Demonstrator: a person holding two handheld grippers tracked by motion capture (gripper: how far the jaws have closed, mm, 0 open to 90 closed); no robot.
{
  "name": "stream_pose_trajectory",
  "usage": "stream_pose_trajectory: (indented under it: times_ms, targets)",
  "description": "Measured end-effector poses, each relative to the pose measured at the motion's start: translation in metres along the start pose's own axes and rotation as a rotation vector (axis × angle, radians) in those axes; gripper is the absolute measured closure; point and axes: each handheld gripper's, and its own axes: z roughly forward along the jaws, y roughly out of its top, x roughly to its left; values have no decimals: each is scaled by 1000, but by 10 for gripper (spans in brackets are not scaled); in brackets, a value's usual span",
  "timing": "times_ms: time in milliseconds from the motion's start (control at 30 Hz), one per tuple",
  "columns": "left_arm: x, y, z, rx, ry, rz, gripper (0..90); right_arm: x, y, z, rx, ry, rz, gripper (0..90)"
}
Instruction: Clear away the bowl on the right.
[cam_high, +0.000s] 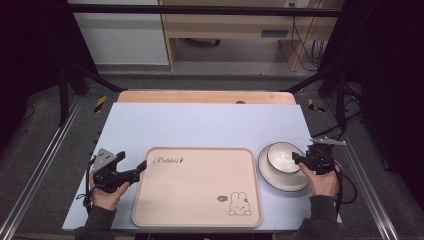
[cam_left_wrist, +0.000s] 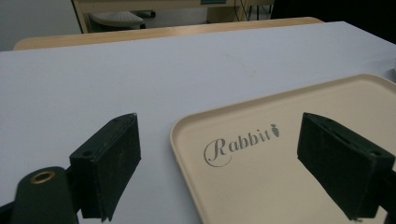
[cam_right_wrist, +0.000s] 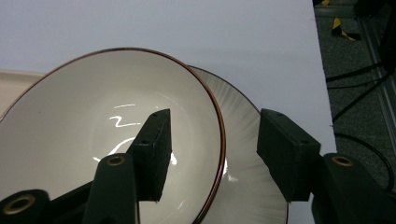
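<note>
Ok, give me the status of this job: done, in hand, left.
Done: nothing; the tray lies bare. In hand: the right gripper, open, straddles the bowl rim on its plate; the left gripper, open, straddles the tray's corner. Left: presumably moving the dishes onto the tray.

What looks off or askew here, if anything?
Nothing spilled or damaged. The bowl sits on the plate, the right gripper open astride its rim. The tray lies flat and bare on the table, the left gripper open over its corner.
</note>
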Motion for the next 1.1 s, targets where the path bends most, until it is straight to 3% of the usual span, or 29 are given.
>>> stream_pose_trajectory:
  times_ms: [733, 1100]
  targets:
    - [0, -1, 3, 22, -6, 6, 132, -2, 1, 14, 113, 35, 39, 642]
    - [-1, -1, 3, 27, -8, 11, 131, -4, 1, 19, 138, 51, 58, 730]
